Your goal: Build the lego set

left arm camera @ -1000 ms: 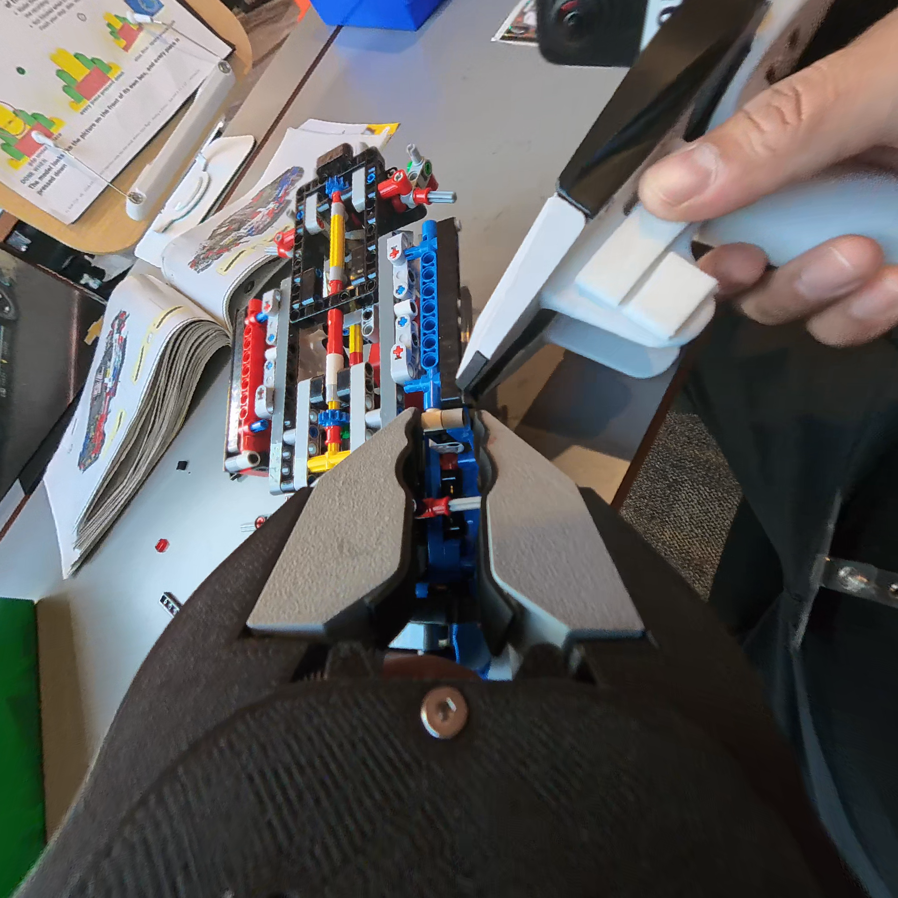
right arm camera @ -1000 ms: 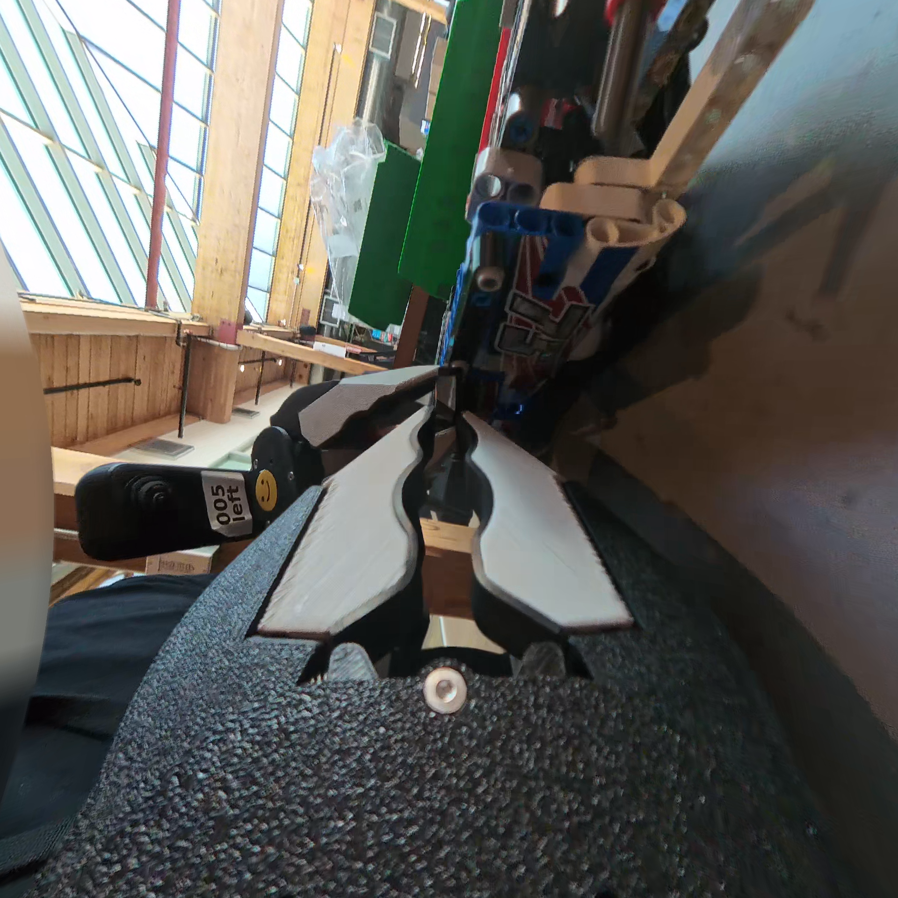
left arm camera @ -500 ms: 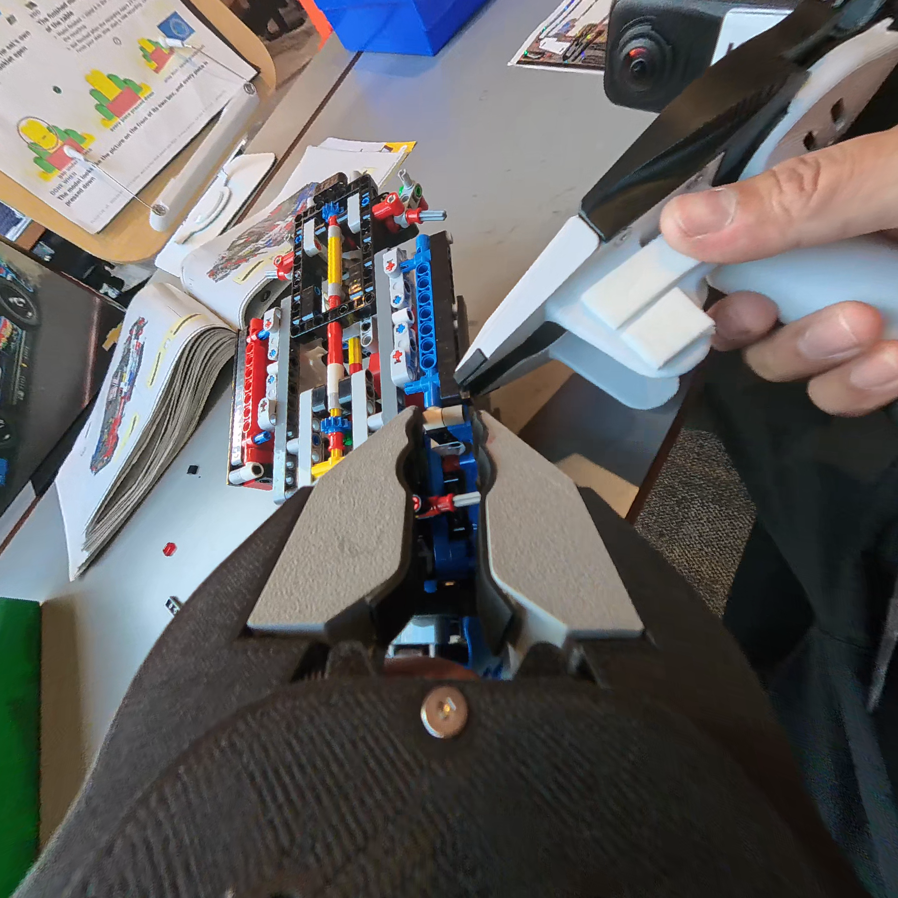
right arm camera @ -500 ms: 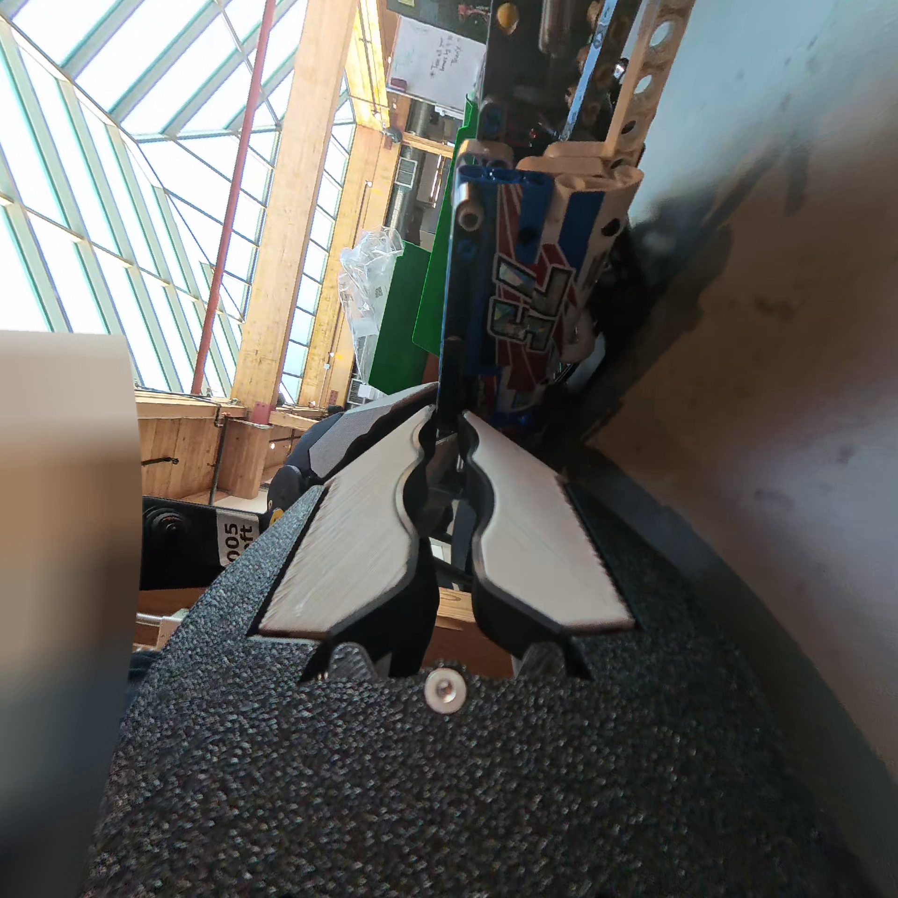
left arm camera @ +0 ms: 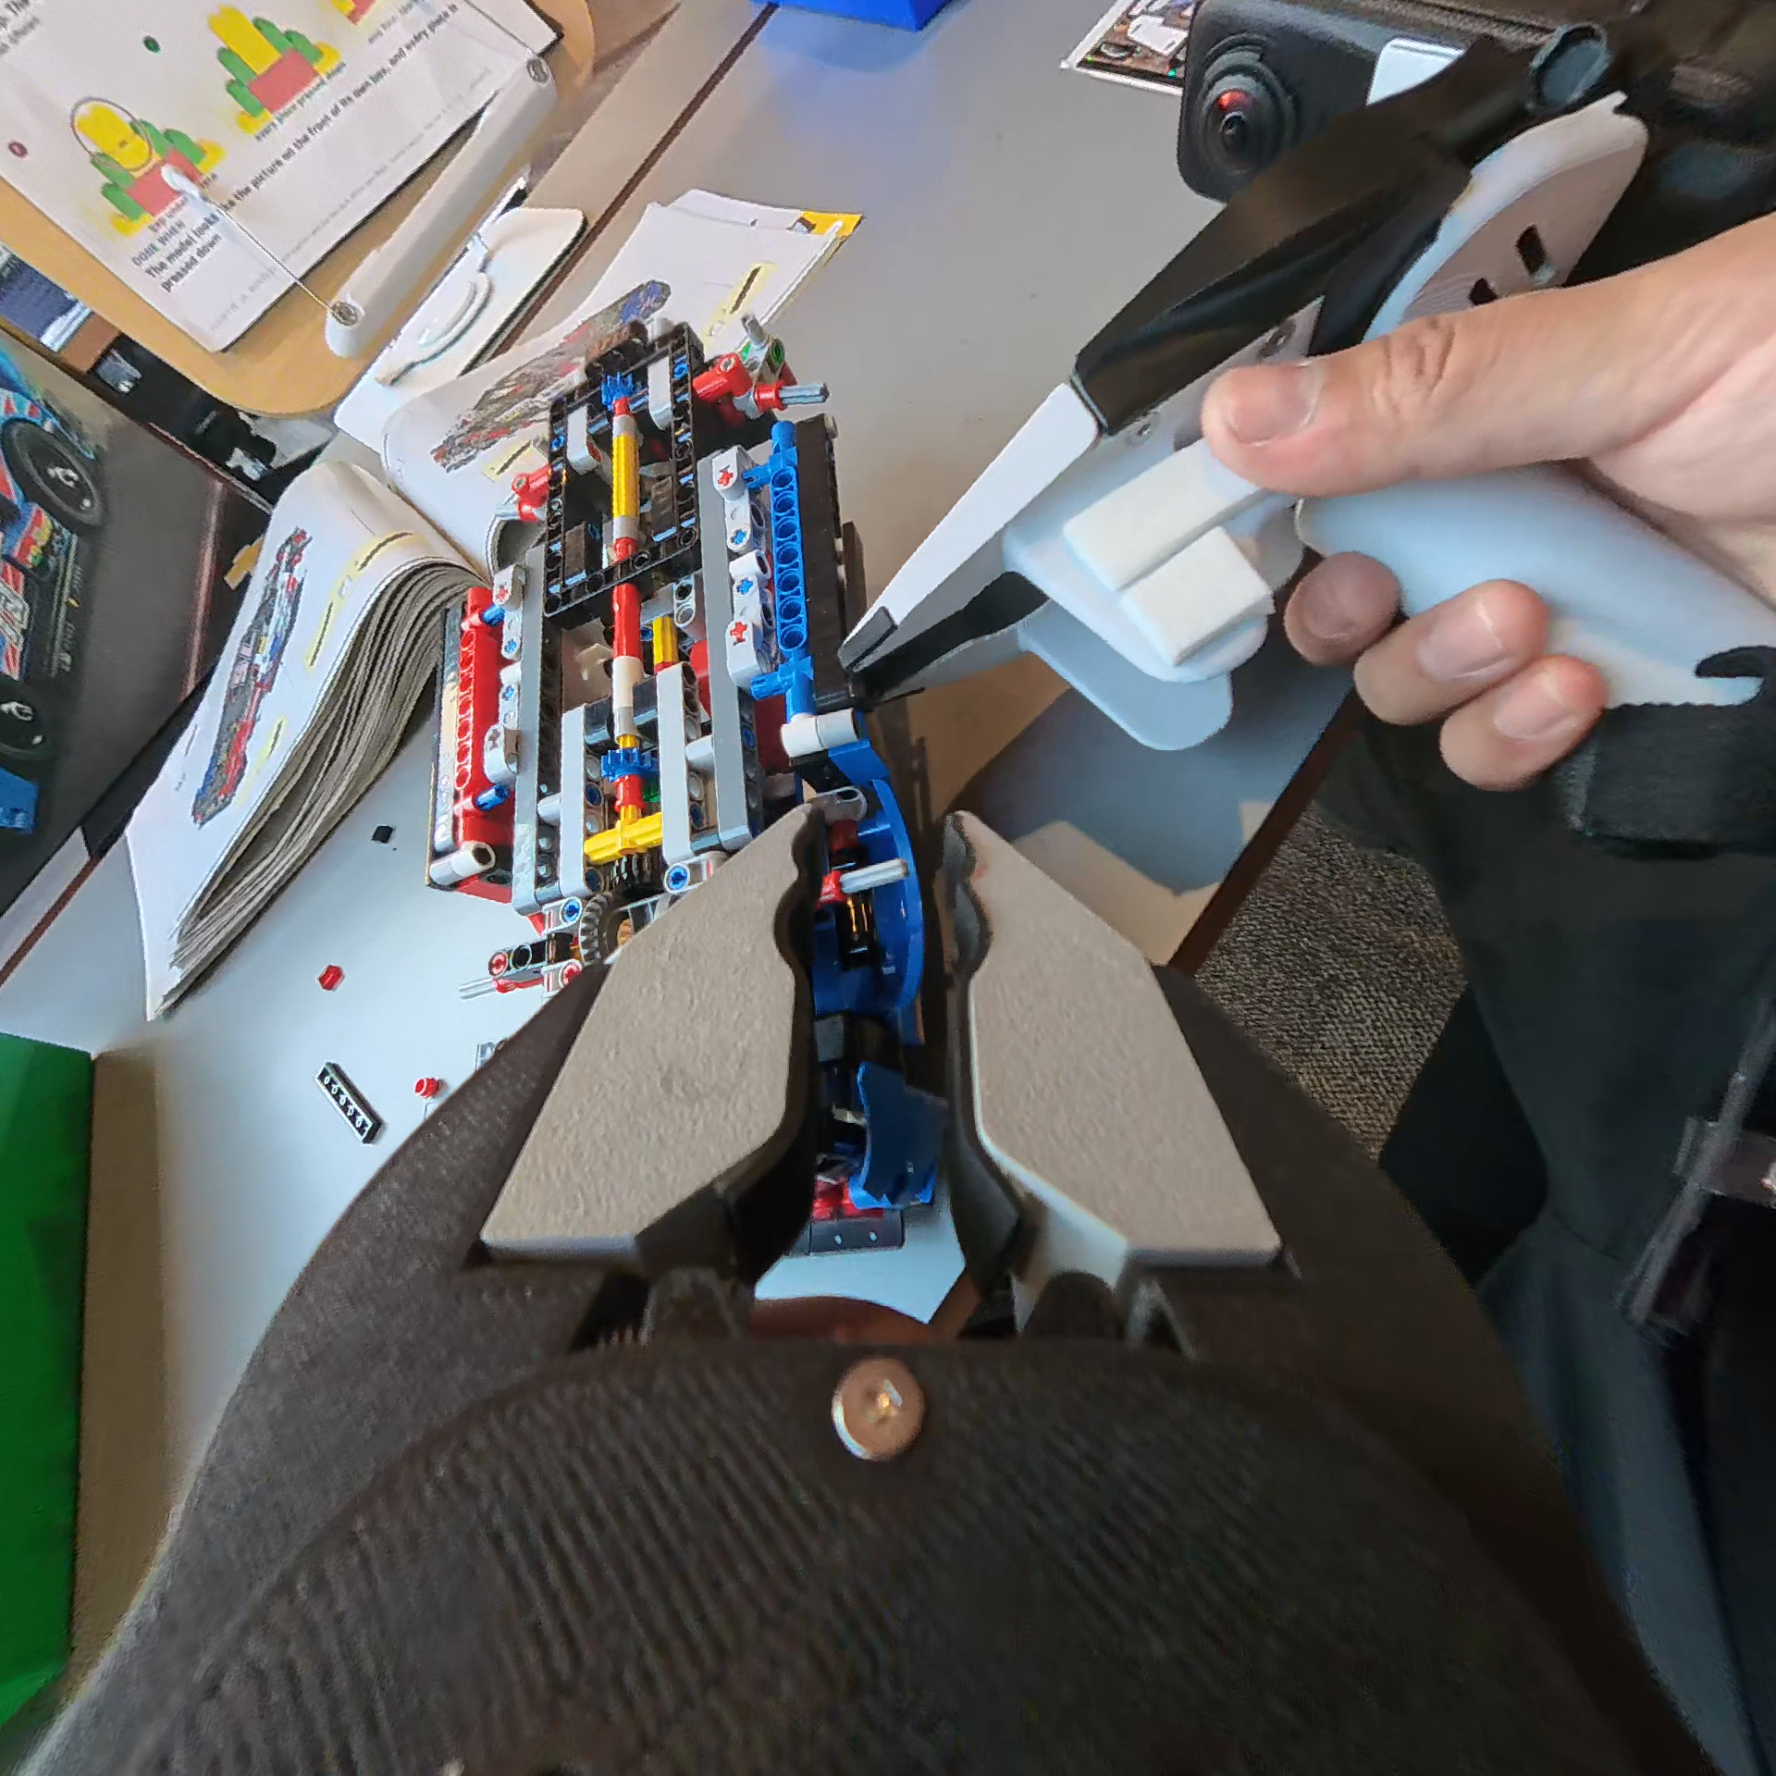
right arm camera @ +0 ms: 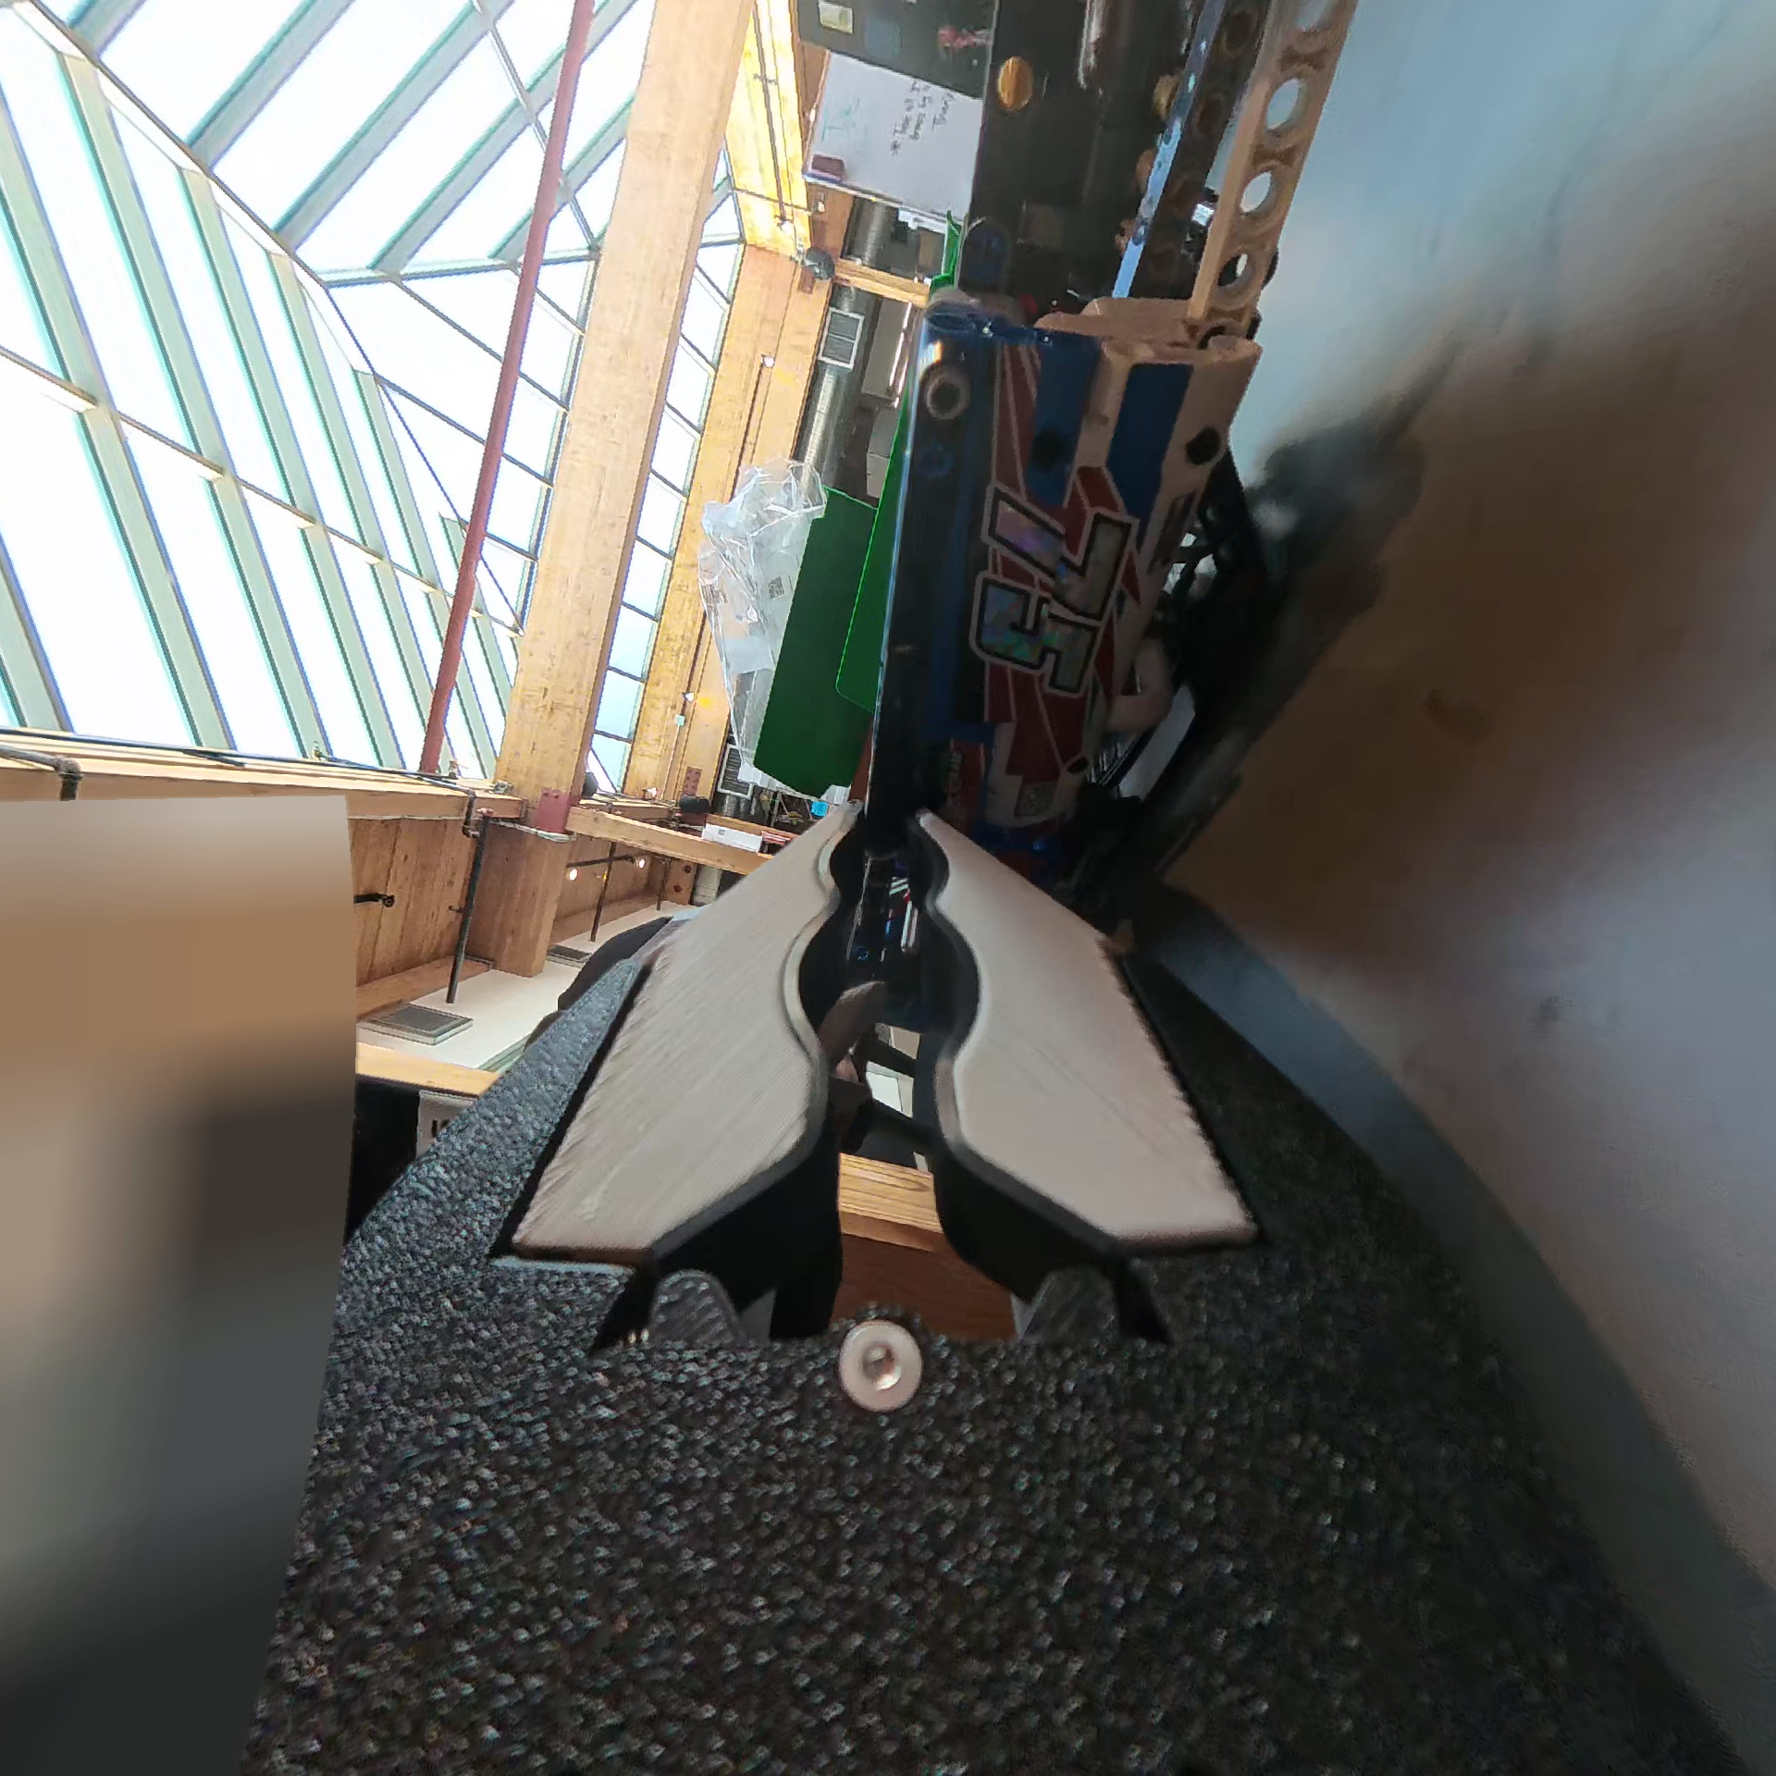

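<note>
**Grippers at the blue flank of the car frame**

Lying flat on the grey table [left arm camera: 971, 192], the lego chassis [left arm camera: 625, 615] is the landmark here: a long frame of black, grey, red, yellow and blue beams whose far end overlaps an open instruction booklet [left arm camera: 317, 673]. Along its table-edge flank runs a blue side panel [left arm camera: 879, 923] with a curved arch.

The left gripper [left arm camera: 879, 836] sits at the near end of that flank. Its two grey fingers [left arm camera: 692, 1038] stand spread, one on each side of the blue panel, with a visible gap between the panel and the finger on the table-edge side; nothing is pinched there.

The right gripper [left arm camera: 851, 673], held in a person's hand [left arm camera: 1538, 500], reaches the same flank farther along the chassis, its tip at the black beam beside the blue strip. In its own view the right gripper's fingers [right arm camera: 1048, 1038] are drawn nearly together on a thin dark blue strip [right arm camera: 899, 596] at the edge of the stickered panel, pinching it at the tips.

Beside the chassis, away from the table edge, small loose pieces lie on the table: a red stud [left arm camera: 331, 977] and a black plate [left arm camera: 348, 1101]. Beyond the booklet stands a wooden board with a printed sheet [left arm camera: 231, 135].
</note>
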The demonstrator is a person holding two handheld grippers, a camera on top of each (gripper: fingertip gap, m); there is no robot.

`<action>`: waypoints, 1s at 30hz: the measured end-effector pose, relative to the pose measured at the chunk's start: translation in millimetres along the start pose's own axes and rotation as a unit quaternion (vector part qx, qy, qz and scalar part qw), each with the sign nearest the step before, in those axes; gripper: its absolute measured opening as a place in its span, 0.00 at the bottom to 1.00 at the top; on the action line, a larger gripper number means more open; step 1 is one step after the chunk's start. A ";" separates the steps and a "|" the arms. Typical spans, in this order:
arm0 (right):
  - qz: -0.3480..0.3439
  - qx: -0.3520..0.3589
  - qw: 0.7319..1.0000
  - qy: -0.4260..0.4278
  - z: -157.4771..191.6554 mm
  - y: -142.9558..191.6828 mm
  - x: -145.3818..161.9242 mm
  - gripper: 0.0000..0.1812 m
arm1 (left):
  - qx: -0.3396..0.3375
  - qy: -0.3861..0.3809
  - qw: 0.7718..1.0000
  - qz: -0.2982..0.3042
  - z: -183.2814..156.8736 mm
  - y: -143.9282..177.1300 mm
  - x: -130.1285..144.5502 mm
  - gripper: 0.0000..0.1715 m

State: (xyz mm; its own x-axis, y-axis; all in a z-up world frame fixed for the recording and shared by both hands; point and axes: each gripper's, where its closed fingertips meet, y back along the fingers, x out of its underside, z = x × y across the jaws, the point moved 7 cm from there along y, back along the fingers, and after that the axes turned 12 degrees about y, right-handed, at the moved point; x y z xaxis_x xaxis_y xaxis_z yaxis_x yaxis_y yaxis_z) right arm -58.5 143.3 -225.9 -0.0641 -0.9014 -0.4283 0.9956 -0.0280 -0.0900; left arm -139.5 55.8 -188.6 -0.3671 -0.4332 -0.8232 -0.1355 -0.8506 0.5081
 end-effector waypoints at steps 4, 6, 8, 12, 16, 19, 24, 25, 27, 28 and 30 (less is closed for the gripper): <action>-0.005 0.001 1.000 -0.004 -1.1 0.1 -2.8 0.04 | 0.007 0.009 1.000 0.004 2.5 -1.4 -3.5 0.12; -0.006 0.002 1.000 -0.004 -1.7 0.4 -3.7 0.04 | 0.010 0.012 1.000 0.005 4.0 -2.1 -5.2 0.12; -0.007 0.002 1.000 -0.005 -2.2 0.4 -4.5 0.04 | 0.011 0.015 1.000 0.004 5.2 -2.7 -6.4 0.12; -0.009 0.002 1.000 -0.008 -2.9 0.0 -5.5 0.04 | 0.015 0.022 1.000 0.007 6.5 -4.5 -6.5 0.11; -0.008 0.001 1.000 -0.009 -3.2 -0.1 -5.6 0.04 | 0.017 0.025 0.999 0.009 6.0 -5.9 -5.9 0.11; -0.008 0.000 1.000 -0.010 -3.4 0.1 -6.0 0.04 | 0.015 0.024 1.000 0.009 7.2 -6.5 -7.5 0.11; -0.007 -0.001 1.000 -0.010 -3.9 0.4 -7.6 0.03 | 0.008 0.025 1.000 -0.002 12.6 -7.3 -14.8 0.11; -0.005 -0.001 1.000 -0.010 -3.8 0.0 -8.1 0.04 | 0.011 0.027 1.000 0.001 13.0 -8.3 -14.4 0.11; 0.002 0.000 1.000 -0.004 -3.6 -1.0 -9.3 0.03 | 0.018 0.024 0.999 0.023 13.1 -13.4 -12.0 0.13; 0.006 0.000 1.000 -0.001 -3.6 -1.5 -9.7 0.04 | 0.012 0.014 0.999 0.028 13.9 -16.0 -12.3 0.14; 0.012 -0.002 1.000 0.003 -3.7 -2.3 -10.4 0.03 | -0.002 -0.011 1.000 0.028 15.5 -19.9 -16.0 0.15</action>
State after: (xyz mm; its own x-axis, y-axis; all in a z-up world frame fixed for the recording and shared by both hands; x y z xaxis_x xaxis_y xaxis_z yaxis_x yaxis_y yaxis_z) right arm -60.4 154.4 -224.6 -0.0397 -0.8991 -0.4359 0.9965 -0.0038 -0.0830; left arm -145.1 84.3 -181.6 -0.3940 -0.4733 -0.7879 -0.1105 -0.8266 0.5518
